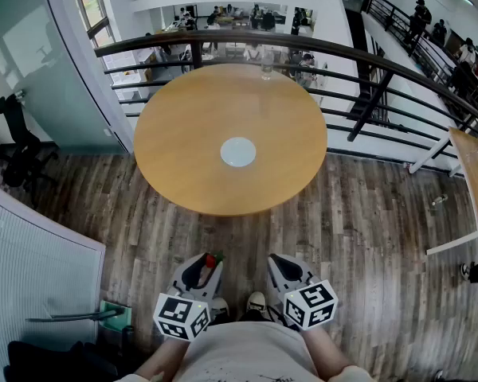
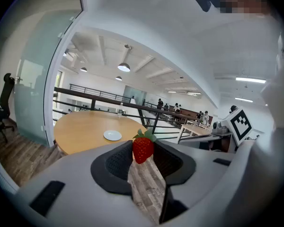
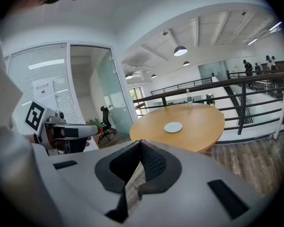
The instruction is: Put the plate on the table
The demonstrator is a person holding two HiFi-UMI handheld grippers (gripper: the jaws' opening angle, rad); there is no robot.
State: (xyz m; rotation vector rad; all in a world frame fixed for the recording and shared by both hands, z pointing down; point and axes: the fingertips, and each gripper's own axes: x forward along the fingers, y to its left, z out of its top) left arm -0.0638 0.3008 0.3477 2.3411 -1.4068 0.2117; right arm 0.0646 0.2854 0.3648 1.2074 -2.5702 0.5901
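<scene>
In the head view, the plate [image 1: 237,151] lies flat and face up at the centre of the round wooden table [image 1: 183,173]. Its outline is circular and its white surface shows plain. A bottle [image 1: 266,66] stands at the table's far edge, beside the railing [image 1: 366,58]. You hold both grippers low, short of the table's near edge. The left gripper [image 1: 209,261] shows a red strawberry [image 1: 210,259] at its tips, and the right gripper [image 1: 276,259] sits beside it. In the left gripper view, the jaws are clamped on the strawberry [image 2: 143,148], leaf end up, and the plate [image 2: 112,135] lies well beyond it. In the right gripper view, the jaw tips meet with only floor showing behind them. The plate [image 3: 173,126] rests level on the table [image 3: 199,126] ahead.
</scene>
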